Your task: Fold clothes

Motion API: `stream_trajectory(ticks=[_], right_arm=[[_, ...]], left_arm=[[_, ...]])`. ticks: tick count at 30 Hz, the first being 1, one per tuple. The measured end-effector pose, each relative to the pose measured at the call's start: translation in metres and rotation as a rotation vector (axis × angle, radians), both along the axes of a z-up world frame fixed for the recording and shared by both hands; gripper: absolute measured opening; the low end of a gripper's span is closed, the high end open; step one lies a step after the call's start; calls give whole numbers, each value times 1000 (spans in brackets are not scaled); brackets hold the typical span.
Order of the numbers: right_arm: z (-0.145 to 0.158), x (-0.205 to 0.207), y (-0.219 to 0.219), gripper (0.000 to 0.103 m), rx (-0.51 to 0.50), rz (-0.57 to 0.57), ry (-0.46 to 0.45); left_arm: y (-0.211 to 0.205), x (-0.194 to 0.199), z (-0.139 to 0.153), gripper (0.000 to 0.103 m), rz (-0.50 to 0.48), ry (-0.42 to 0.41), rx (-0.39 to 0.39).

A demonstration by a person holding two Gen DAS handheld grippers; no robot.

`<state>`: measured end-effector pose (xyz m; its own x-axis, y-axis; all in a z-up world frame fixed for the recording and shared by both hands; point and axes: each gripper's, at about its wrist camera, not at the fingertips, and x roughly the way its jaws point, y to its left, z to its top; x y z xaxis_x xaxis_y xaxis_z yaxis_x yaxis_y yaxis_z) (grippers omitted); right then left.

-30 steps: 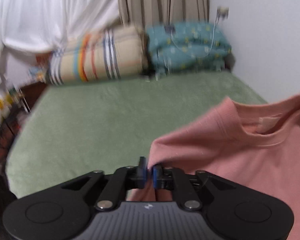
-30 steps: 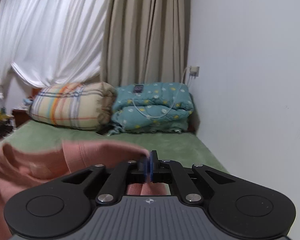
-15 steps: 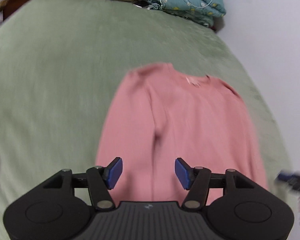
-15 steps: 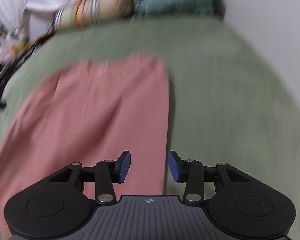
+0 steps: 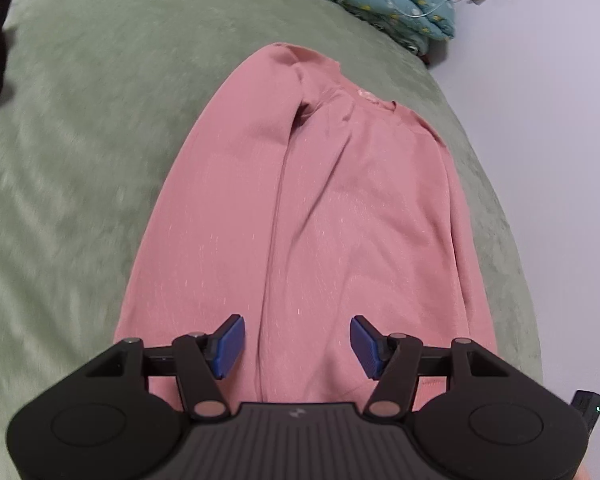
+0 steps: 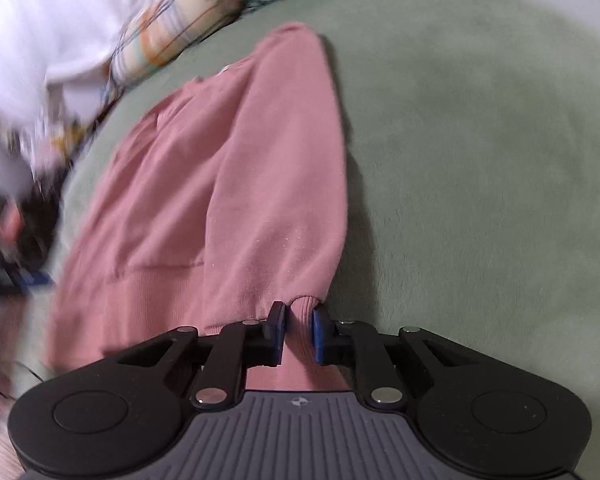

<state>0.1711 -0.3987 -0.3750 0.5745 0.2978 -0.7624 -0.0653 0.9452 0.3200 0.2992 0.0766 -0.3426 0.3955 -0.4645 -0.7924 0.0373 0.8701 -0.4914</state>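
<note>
Sweater (image 5: pixel 340 208): laid flat on the bed (image 5: pixel 80 128), collar at the far end, hem at the near end.
Folded quilt (image 5: pixel 392 4): placed at the bed's far end, behind the sweater, beside the wall (image 5: pixel 540 100).
Wall: found along the bed's right side.

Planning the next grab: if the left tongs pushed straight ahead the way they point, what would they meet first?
Most likely the pink sweater spread flat on the green blanket. The open left tongs aim down at its lower body, with nothing between; exact depth is unclear.
</note>
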Motion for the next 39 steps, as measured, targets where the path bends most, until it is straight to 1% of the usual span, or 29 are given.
stream_trajectory(ticks=[1, 2, 3, 4, 5, 7, 10, 12, 14, 15, 16, 18, 19, 21, 22, 25, 26, 27, 29, 31, 32, 34, 35, 36, 37, 38, 39], right_arm=[[13, 1, -4, 9, -59, 9, -18], [28, 3, -10, 6, -127, 15, -39], [49, 7, -27, 5, -183, 3, -62], [59, 10, -37, 5, -204, -8, -72], [80, 15, -58, 5, -251, -49, -95], [115, 24, -95, 5, -337, -122, -133], [163, 58, -158, 5, -471, -259, -155], [180, 82, -195, 17, -542, -364, -142], [179, 100, -210, 43, -650, -452, -88], [178, 108, -217, 45, -707, -494, -58], [176, 114, -215, 46, -730, -504, -50], [166, 111, -205, 47, -747, -483, -63], [160, 106, -199, 47, -724, -472, -70], [145, 90, -182, 47, -577, -399, -87], [135, 78, -172, 47, -442, -325, -95], [91, 39, -126, 47, -22, -132, -70], [69, 25, -106, 47, 108, -87, -43], [54, 18, -94, 47, 173, -73, -20], [13, 9, -68, 44, 241, -73, 38], [-13, 9, -58, 42, 284, -84, 80], [-30, 8, -53, 42, 343, -96, 105], [-43, 1, -52, 42, 439, -127, 109], [-52, -1, -51, 39, 524, -159, 103], [-58, -4, -50, 29, 575, -176, 103], [-61, -5, -47, 8, 600, -184, 106], [-57, -9, -42, 7, 582, -195, 110], [-44, -15, -39, 7, 531, -206, 105]], left_arm=[[0, -5, 7, 58, -12, -19, 29], [0, -10, 14, 58, -21, -35, 57], [1, -13, 18, 58, -18, -41, 76], [2, -16, 23, 58, -16, -47, 96], [4, -19, 28, 58, -11, -49, 108], [10, -21, 35, 58, 8, -43, 87], [13, -21, 42, 58, 21, -52, 83], [12, -19, 46, 58, 24, -62, 91], [13, -18, 48, 58, 41, -72, 92], [14, -19, 48, 58, 53, -72, 93], [14, -20, 48, 58, 53, -73, 90], [13, -24, 47, 58, 42, -72, 78], [13, -27, 48, 58, 26, -72, 67], [11, -33, 48, 58, -2, -73, 46], [11, -34, 48, 58, -5, -73, 43], [6, -42, 46, 58, -40, -64, 7], [5, -47, 43, 58, -51, -56, -3], [4, -50, 41, 59, -53, -49, -2], [3, -57, 37, 59, -51, -40, 1], [6, -68, 35, 59, -35, -44, -10], [9, -74, 34, 59, -24, -46, -17], [14, -84, 33, 59, -1, -47, -31], [16, -88, 33, 59, 11, -42, -40], [18, -92, 32, 59, 23, -36, -47], [19, -95, 32, 59, 31, -29, -48], [20, -99, 32, 59, 39, -23, -48], [21, -103, 32, 59, 44, -19, -47]])
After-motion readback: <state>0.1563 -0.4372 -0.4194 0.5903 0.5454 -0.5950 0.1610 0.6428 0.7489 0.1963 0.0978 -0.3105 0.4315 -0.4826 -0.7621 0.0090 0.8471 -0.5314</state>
